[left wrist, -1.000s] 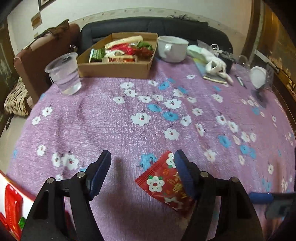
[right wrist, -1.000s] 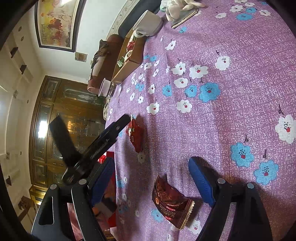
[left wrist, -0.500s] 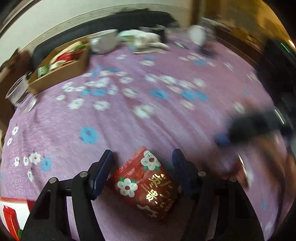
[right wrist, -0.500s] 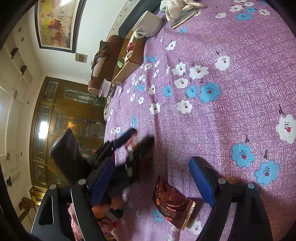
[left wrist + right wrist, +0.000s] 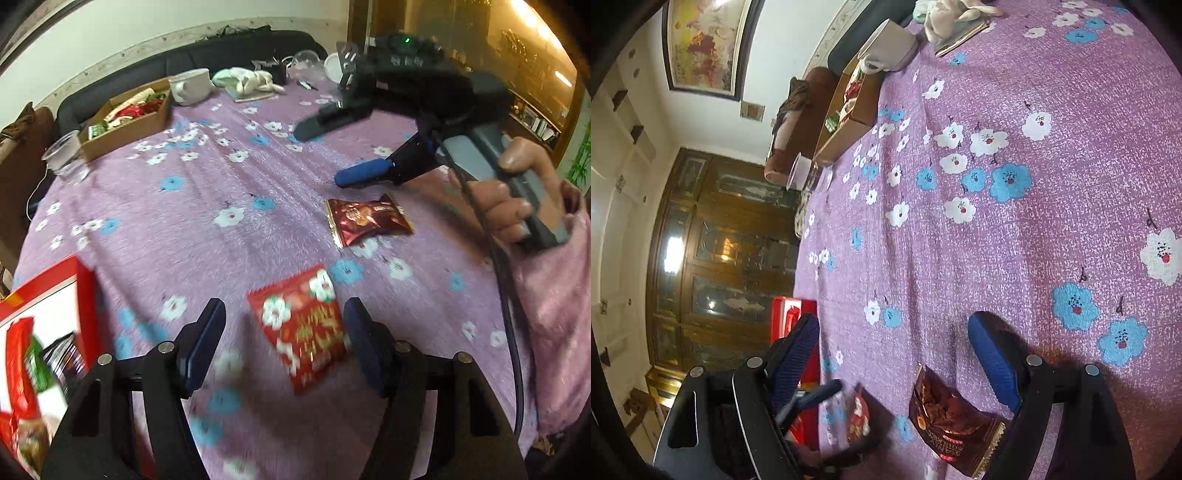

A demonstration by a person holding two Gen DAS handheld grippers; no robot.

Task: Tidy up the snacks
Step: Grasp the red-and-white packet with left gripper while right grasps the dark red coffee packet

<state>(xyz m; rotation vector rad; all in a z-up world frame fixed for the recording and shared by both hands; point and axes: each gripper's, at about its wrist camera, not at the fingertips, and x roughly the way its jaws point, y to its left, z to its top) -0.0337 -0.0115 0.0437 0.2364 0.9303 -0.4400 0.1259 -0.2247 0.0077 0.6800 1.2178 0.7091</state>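
Left gripper [image 5: 284, 332]: jaws apart, astride a blurred red flowered snack packet [image 5: 301, 334] low in frame, pads not touching it.
Right gripper [image 5: 892, 354]: jaws wide, a dark brown foil snack packet [image 5: 951, 417] lying between them, ungripped.
Left view only: hand [image 5: 513, 192], pink sleeve [image 5: 554, 295], red box [image 5: 48, 295] lower left.
Both views: cardboard tray of snacks [image 5: 125, 114] on the purple flowered tablecloth [image 5: 229, 184], upper left.

Left gripper [image 5: 284, 343] showing black frame, blue pads, silver screws; right gripper [image 5: 325, 151] carrying grey handle, black cable; fuzzy pink sleeve [image 5: 554, 306] covering wrist
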